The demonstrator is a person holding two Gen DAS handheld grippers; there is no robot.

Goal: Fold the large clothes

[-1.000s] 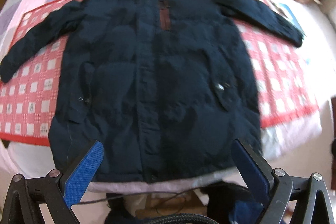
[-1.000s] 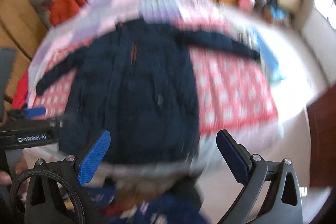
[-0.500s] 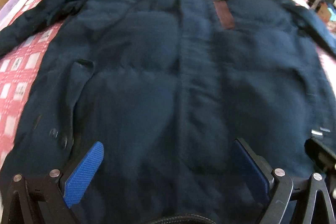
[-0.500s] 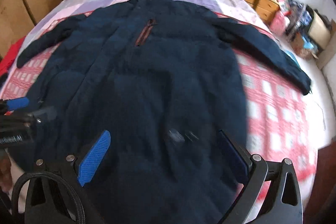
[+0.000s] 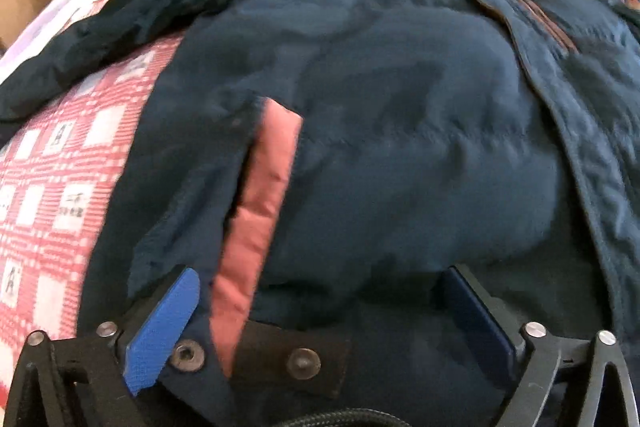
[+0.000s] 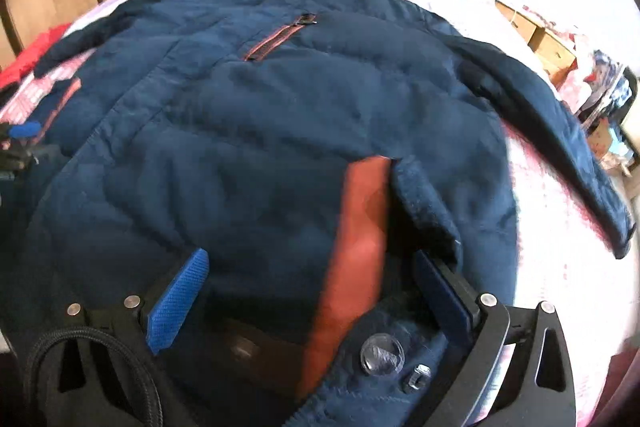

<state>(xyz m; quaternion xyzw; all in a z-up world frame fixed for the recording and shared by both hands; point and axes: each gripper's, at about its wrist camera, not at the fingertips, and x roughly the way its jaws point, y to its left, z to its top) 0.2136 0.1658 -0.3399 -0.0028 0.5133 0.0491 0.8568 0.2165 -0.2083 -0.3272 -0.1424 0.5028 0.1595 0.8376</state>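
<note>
A navy coat (image 6: 280, 131) lies spread front-up on the bed (image 6: 560, 259), collar toward 12 o'clock. The left hand-held gripper (image 5: 320, 303) and right hand-held gripper (image 6: 312, 291) sit released, jaws wide, over its lower pockets.

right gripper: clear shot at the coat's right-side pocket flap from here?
Probably yes. The right gripper hangs low over the navy coat with open jaws either side of the rust-lined pocket flap; nothing lies between them.
</note>
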